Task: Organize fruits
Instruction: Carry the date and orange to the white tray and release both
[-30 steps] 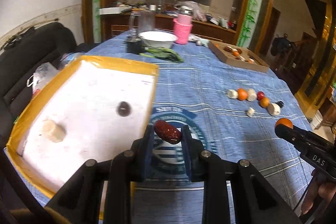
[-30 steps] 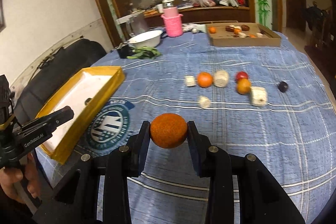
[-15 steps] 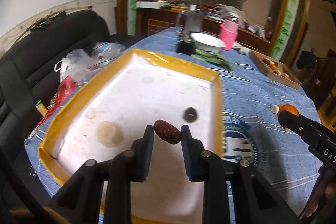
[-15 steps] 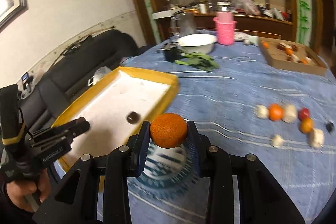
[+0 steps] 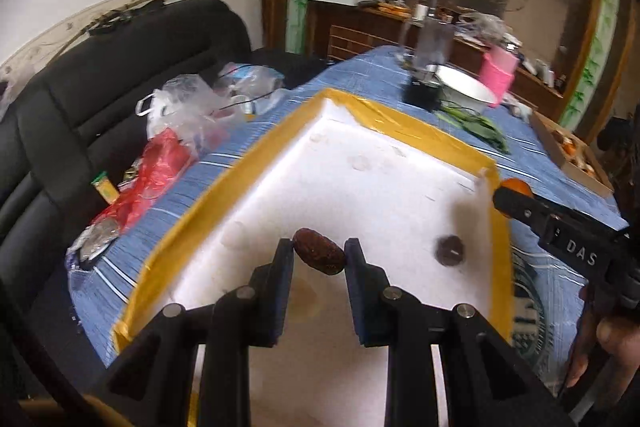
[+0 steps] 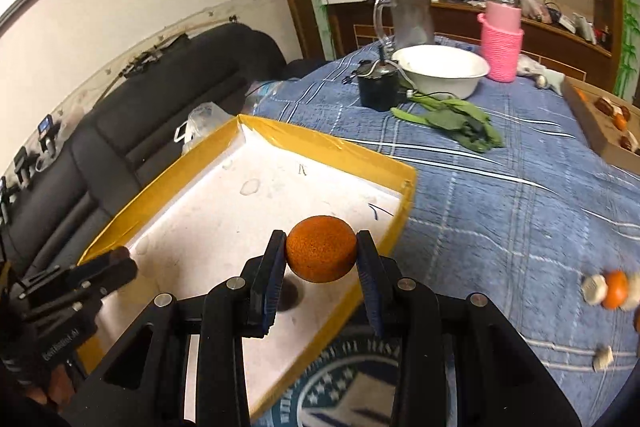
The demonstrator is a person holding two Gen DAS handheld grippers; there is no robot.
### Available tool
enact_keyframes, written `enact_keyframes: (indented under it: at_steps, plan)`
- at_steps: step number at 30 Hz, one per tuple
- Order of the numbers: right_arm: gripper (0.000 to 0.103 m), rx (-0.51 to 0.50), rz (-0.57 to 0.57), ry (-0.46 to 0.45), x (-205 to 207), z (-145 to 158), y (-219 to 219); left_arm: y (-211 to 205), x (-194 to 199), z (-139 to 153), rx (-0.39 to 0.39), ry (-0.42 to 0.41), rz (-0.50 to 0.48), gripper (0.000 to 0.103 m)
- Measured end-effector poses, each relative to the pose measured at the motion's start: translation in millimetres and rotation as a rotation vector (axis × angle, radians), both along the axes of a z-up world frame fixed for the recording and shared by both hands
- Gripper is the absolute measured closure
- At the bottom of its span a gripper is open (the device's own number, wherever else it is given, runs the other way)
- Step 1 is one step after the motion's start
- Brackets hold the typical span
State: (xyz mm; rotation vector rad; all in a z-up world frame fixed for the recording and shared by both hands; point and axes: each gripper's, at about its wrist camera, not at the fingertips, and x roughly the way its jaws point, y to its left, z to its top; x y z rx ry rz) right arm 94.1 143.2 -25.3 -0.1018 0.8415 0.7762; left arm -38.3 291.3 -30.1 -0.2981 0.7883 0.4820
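So far the sorting is only begun. The white tray point(image 5: 400, 131) with its yellow rim holds just one dark round fruit point(image 5: 451, 250), lying near the right wall. The left hand-held gripper point(image 5: 318, 259) is clenched on a reddish-brown date point(image 5: 319, 255), held above the tray floor, not yet set down. The right hand-held gripper point(image 6: 320, 259) grasps an orange point(image 6: 321, 248) over the tray's near right corner, also clear of the floor.

Two fruits are therefore about to land, I judge, once each is lowered and released.

Plenty is left: on the blue cloth of the table point(image 6: 500, 219), well apart from the tray, a cluster of loose fruit point(image 6: 612, 289) waits, orange and pale pieces together. A cardboard box point(image 6: 592, 123) at the far right also holds several pieces; whether those need moving I cannot tell.
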Motion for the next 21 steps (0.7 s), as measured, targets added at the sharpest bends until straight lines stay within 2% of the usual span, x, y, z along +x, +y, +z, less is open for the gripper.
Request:
enact_keyframes:
  at_steps: [9,21]
  plan:
    - [0.07,-0.052,0.011,0.012,19.8,-18.6,25.4,16.8,7.9,-17.2,0.001,0.065,0.034,0.075]
    - [0.07,-0.106,-0.002,-0.008,27.8,-24.4,31.9,16.0,8.4,-18.5,0.014,0.084,0.02,0.075]
